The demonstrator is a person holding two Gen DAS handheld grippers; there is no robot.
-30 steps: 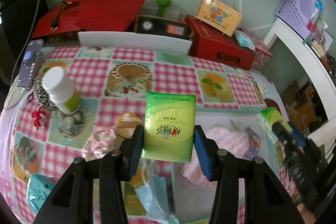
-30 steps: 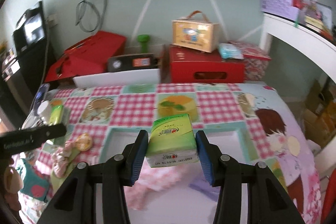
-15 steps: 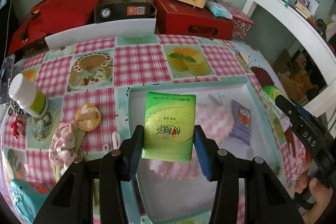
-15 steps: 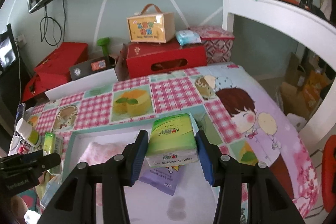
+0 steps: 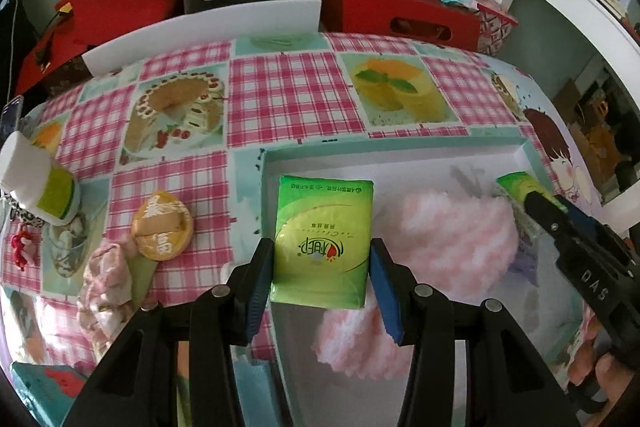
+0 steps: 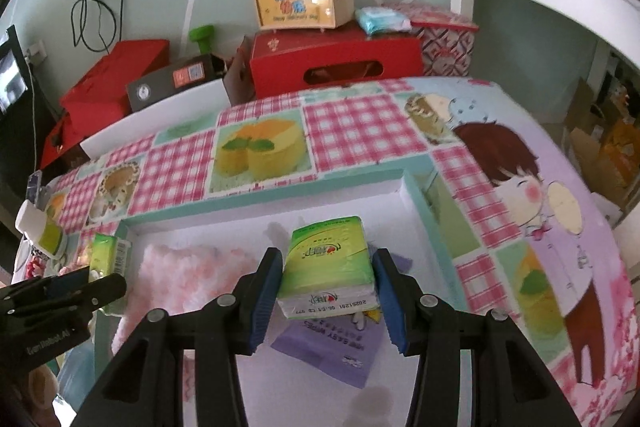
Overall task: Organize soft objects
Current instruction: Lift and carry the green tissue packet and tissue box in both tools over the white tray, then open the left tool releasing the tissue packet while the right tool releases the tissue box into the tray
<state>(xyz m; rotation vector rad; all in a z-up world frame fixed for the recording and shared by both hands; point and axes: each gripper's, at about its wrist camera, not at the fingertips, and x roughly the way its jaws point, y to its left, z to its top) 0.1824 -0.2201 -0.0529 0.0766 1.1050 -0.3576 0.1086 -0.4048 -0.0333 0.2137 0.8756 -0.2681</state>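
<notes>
Left wrist view: my left gripper (image 5: 321, 277) clamps a green tissue pack (image 5: 322, 241) upright over the white tray's (image 5: 392, 153) left end, beside the pink fluffy cloth (image 5: 448, 227). My right gripper (image 6: 326, 287) pinches another green tissue pack (image 6: 329, 265), date-stamped end toward me, above a purple wipes packet (image 6: 332, 351) lettered "EASY WIPES".

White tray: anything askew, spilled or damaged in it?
Nothing stands out. The white tray holds a fluffy pink cloth and a purple wipes pack, lying loosely; each gripper holds an intact green tissue pack.
</notes>
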